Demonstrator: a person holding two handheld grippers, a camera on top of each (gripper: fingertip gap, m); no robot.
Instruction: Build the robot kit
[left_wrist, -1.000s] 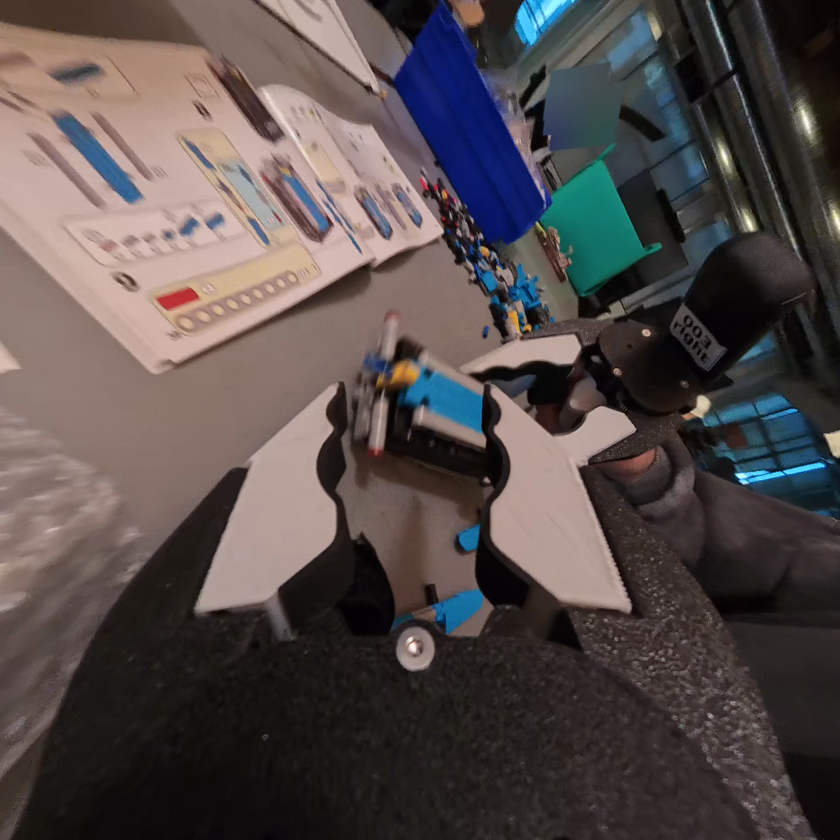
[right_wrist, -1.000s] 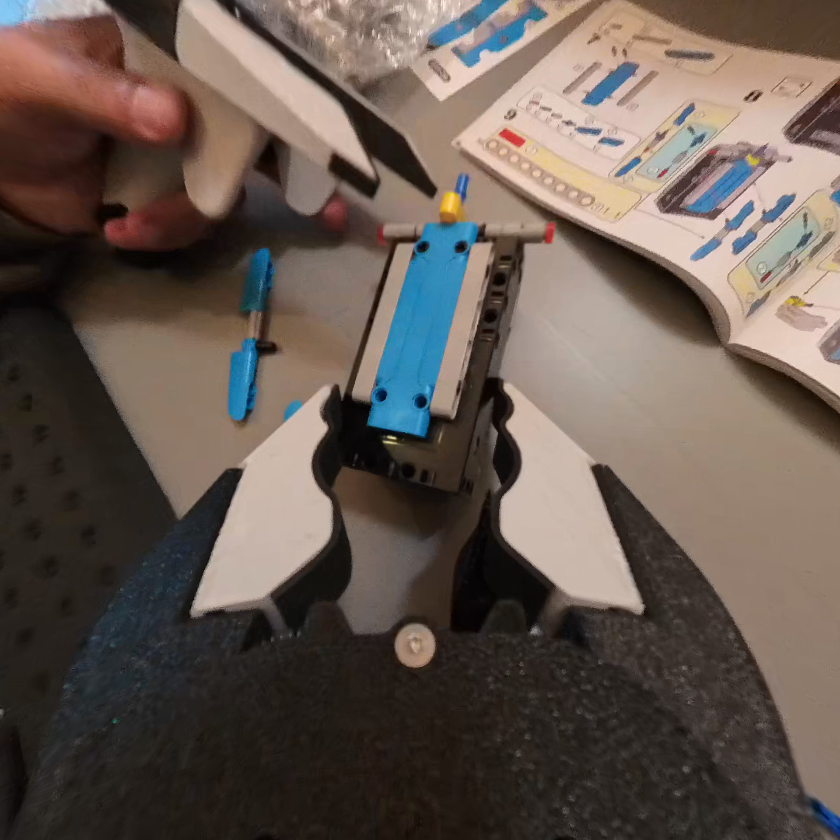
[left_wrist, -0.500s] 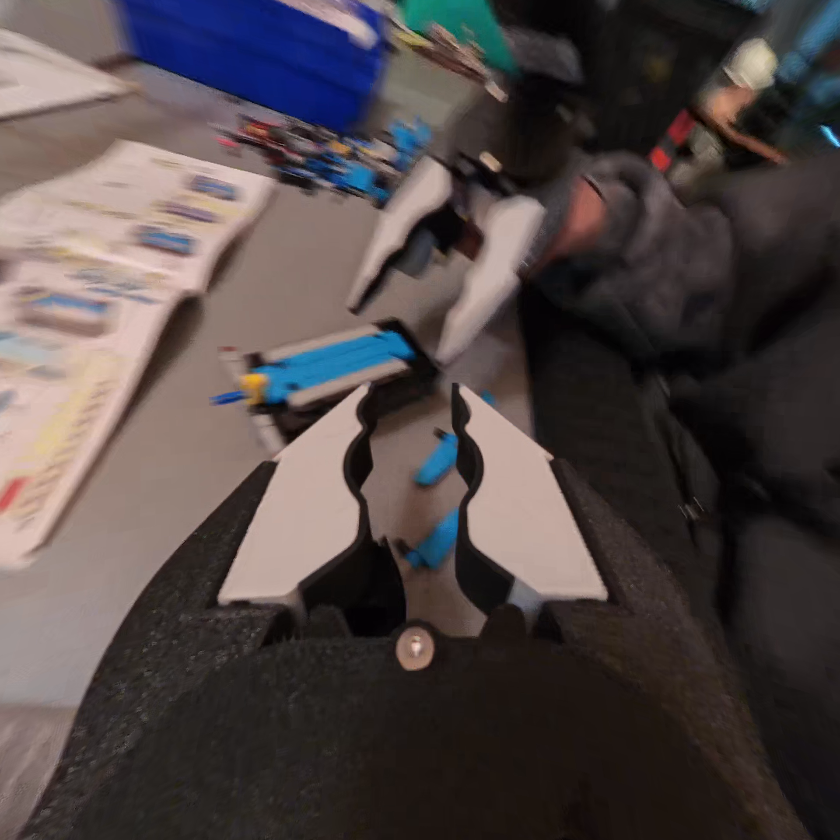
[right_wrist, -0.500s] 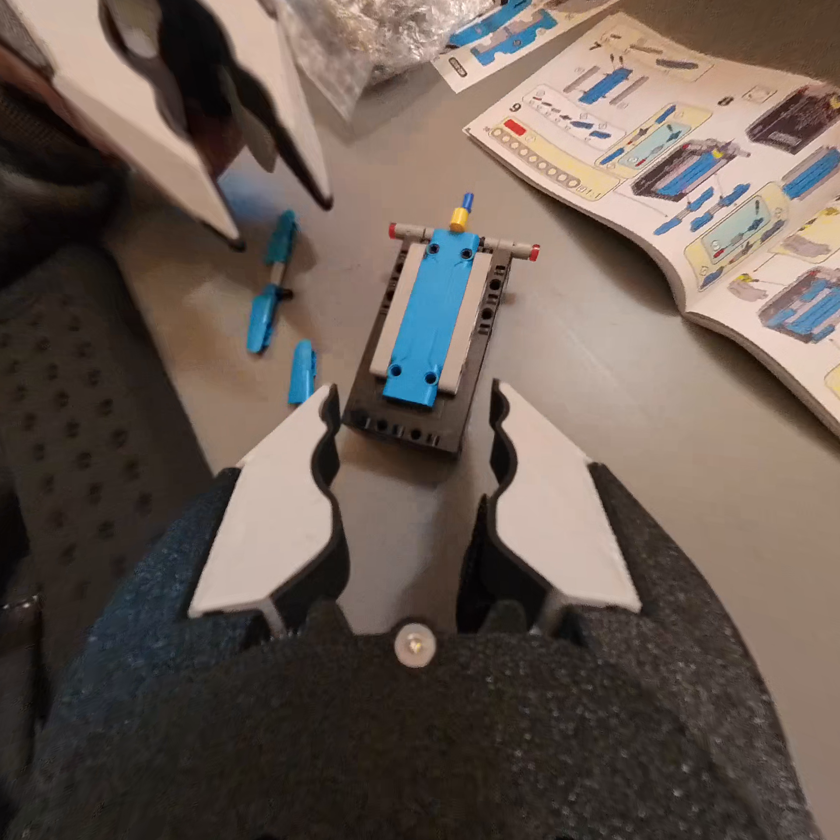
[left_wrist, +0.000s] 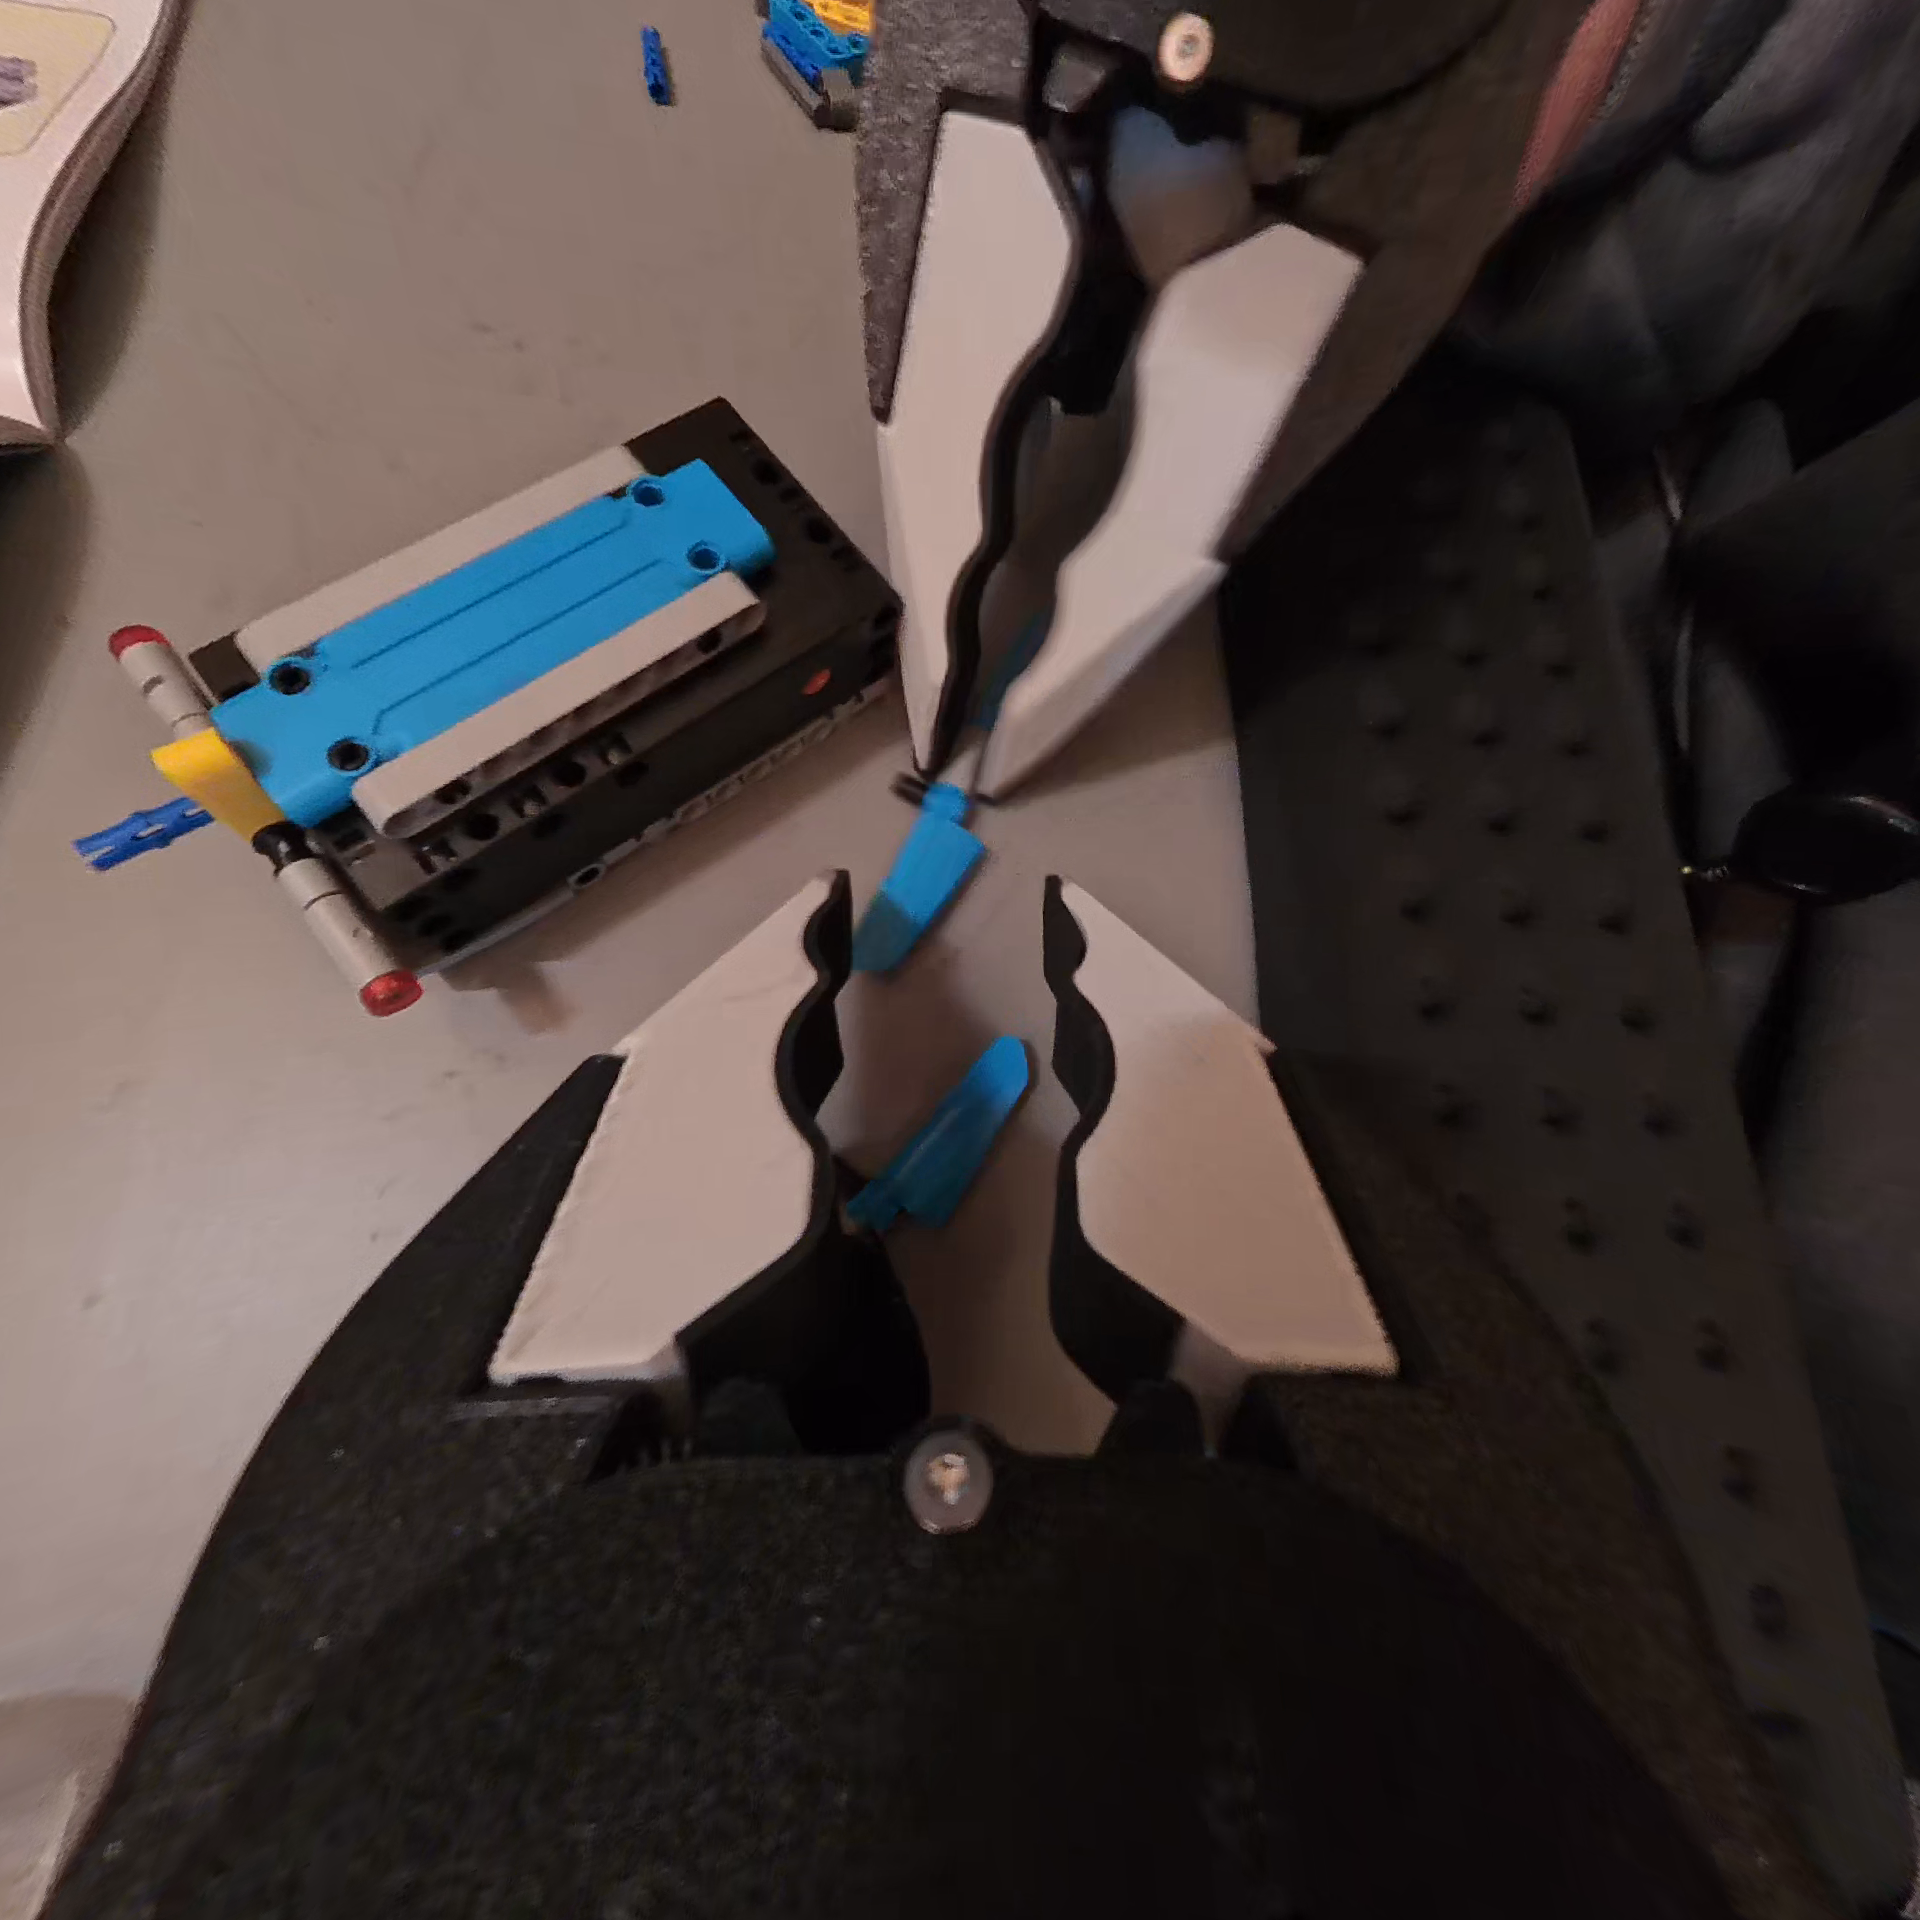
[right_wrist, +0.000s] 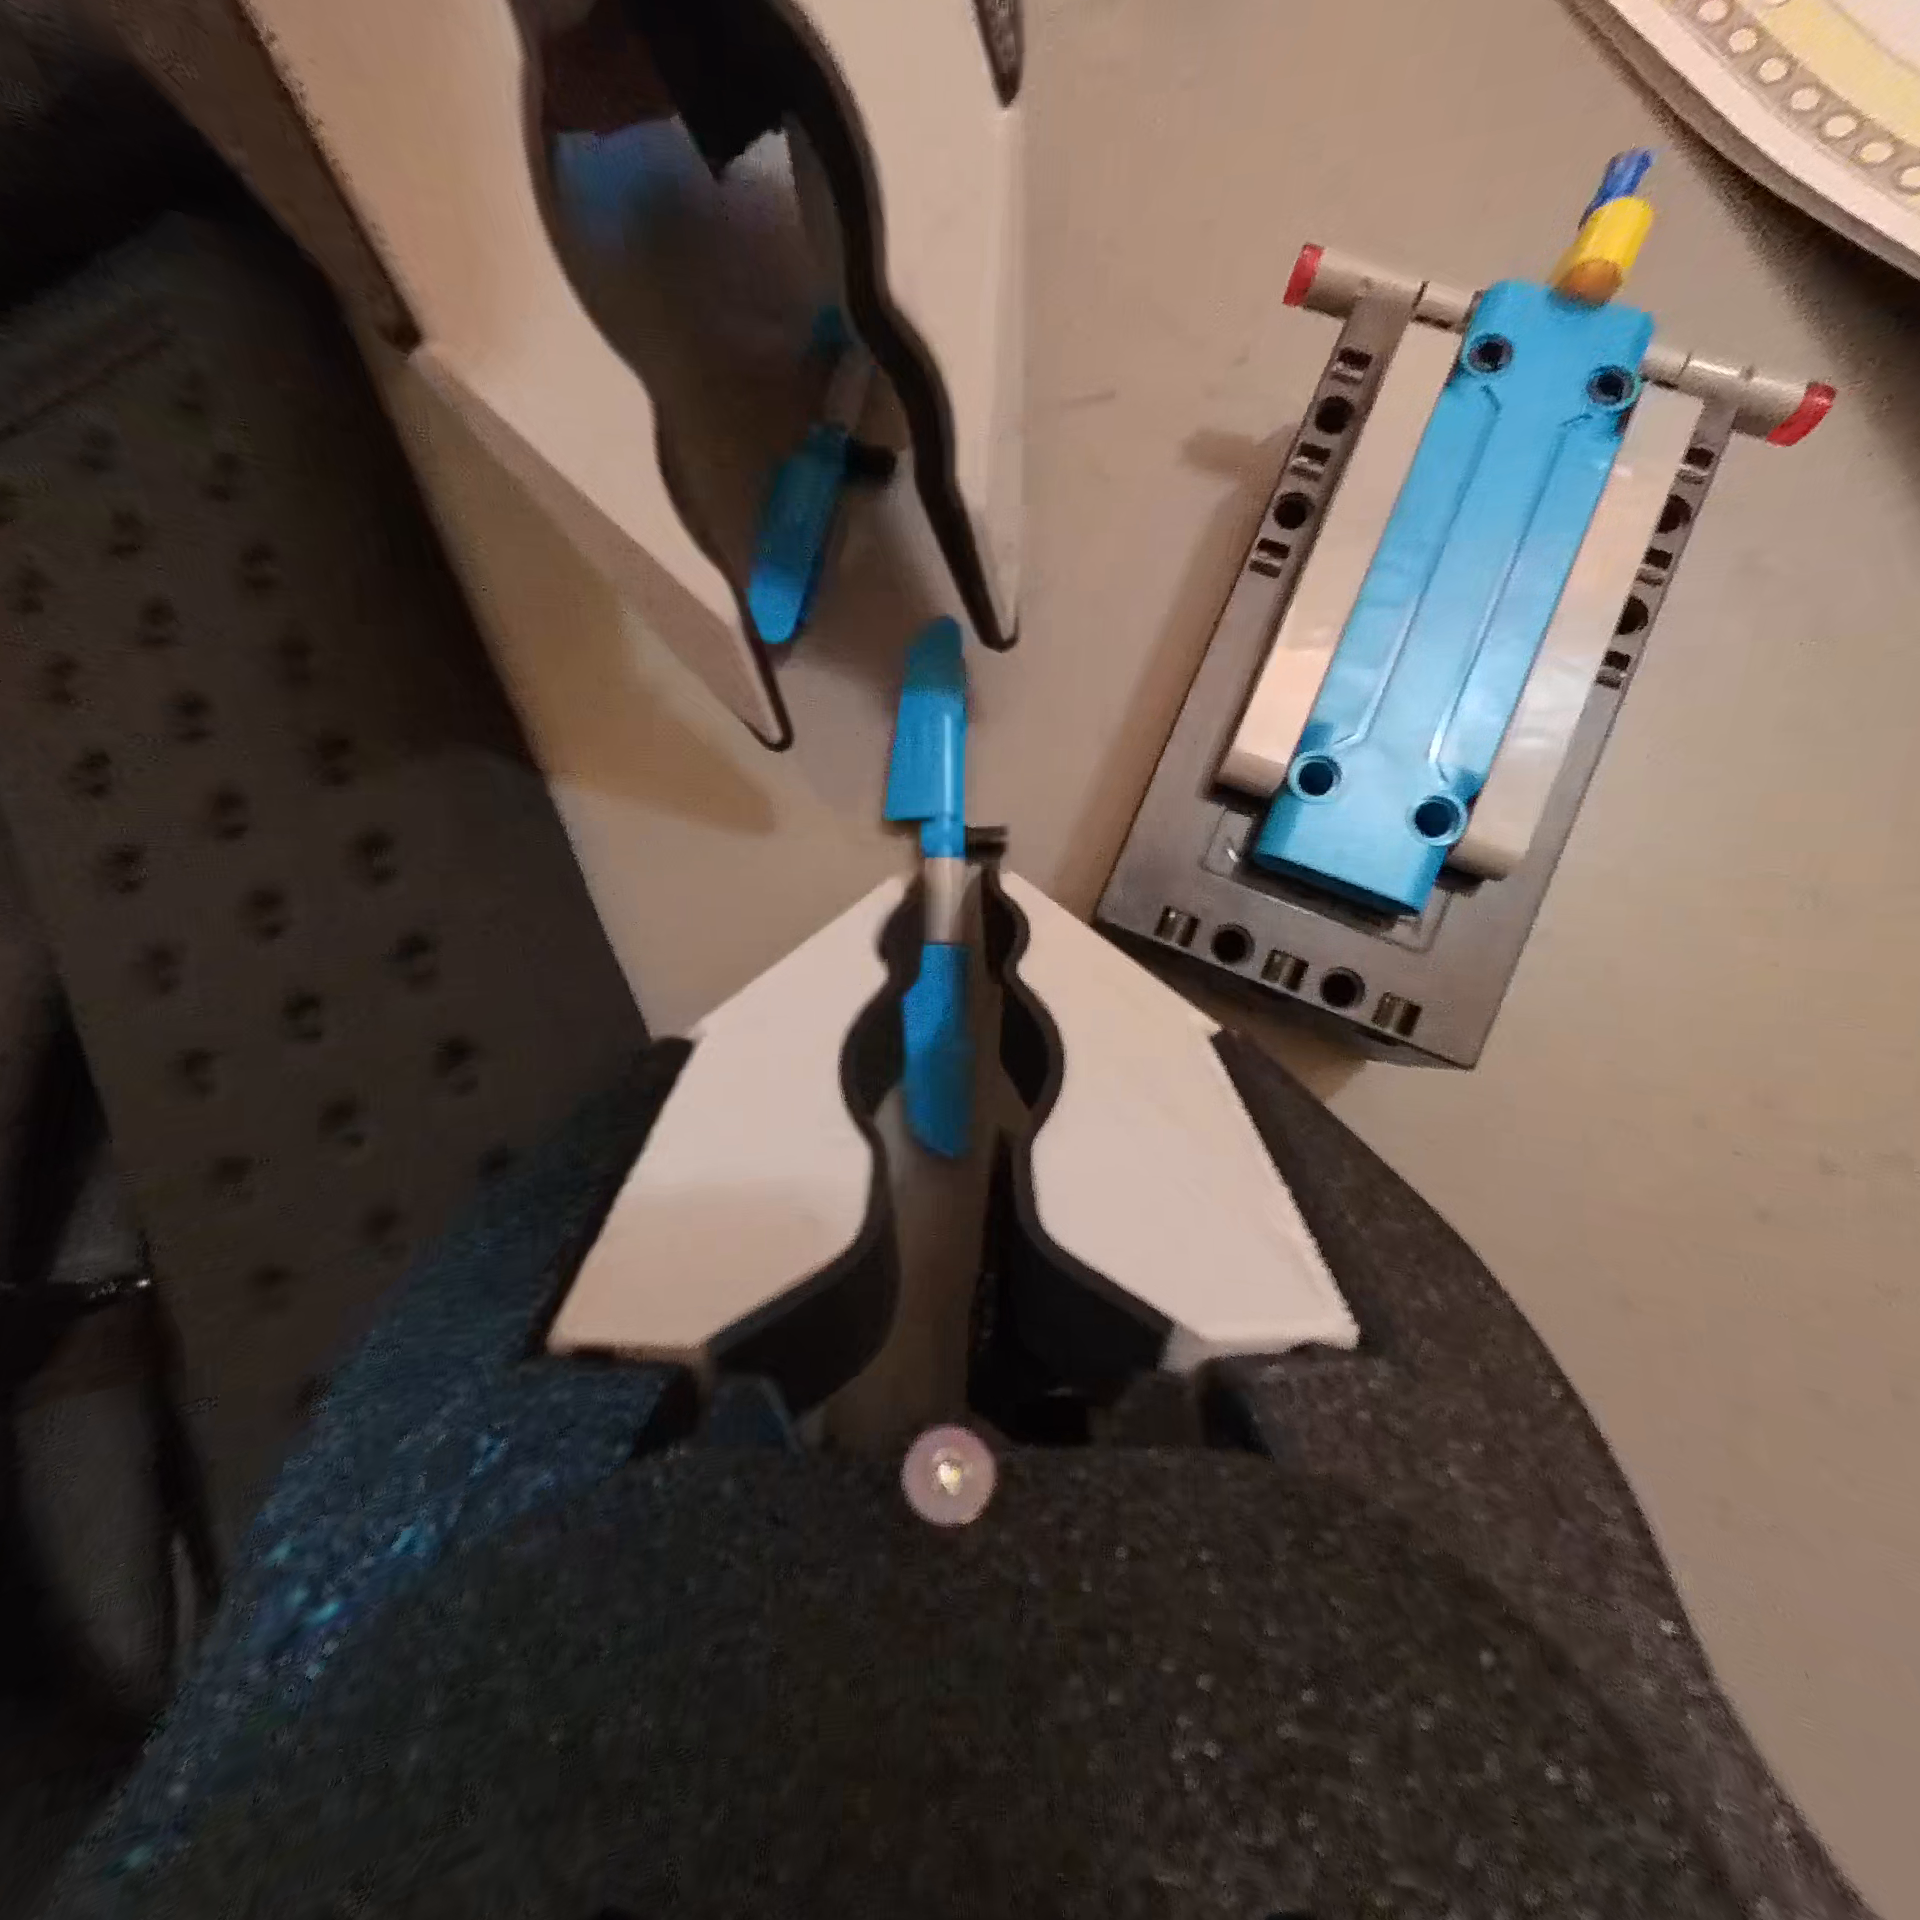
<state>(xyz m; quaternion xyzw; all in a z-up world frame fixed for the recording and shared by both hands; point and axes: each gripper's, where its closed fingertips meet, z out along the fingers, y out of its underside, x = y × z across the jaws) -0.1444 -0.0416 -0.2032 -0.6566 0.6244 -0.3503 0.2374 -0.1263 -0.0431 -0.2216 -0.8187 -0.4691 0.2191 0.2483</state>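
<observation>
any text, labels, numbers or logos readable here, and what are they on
Nothing can be read in either view.
instruction booklet: only a corner shows, with a row of printed circles; no words or numbers visible.
black base of the brick model: a faint raised marking on its side, too blurred to read.
right gripper, shut on the blue and grey piece, and the open left gripper: no label in view.
</observation>
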